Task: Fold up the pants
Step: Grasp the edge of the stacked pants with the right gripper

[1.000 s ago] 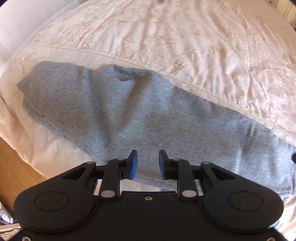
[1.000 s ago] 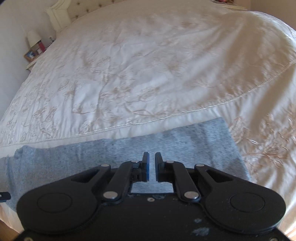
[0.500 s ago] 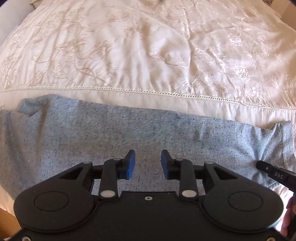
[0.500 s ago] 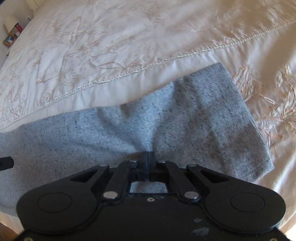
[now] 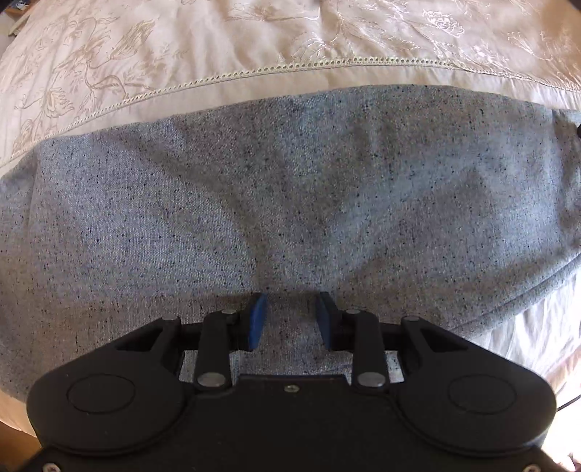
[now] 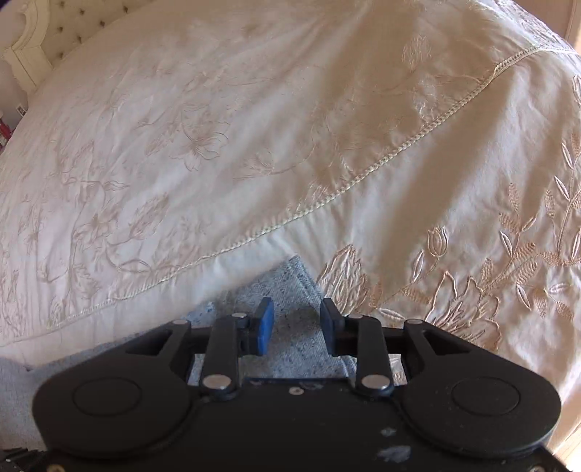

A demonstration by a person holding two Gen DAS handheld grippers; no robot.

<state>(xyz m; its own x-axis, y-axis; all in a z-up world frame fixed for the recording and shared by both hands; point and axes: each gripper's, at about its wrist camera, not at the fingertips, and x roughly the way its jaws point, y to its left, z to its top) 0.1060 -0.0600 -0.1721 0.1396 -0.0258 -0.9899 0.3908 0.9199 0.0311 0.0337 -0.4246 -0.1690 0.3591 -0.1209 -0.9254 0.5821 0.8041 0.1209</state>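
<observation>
Both grippers poised over the grey pants

Left gripper [image 5: 291,319] released over mid-leg; right gripper [image 6: 296,326], jaws just opened, empty, straddles the pants [image 5: 290,199] end corner for lifting.

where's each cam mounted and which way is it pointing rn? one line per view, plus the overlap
Left wrist: sits on the left gripper, facing down its open fingers onto the middle of the grey pants.
Right wrist: sits on the right gripper, tilted down across the cream bedspread toward the headboard; fingers just opened over the pants' end corner.
Shared: pants and bedspread. No hand in view.
</observation>
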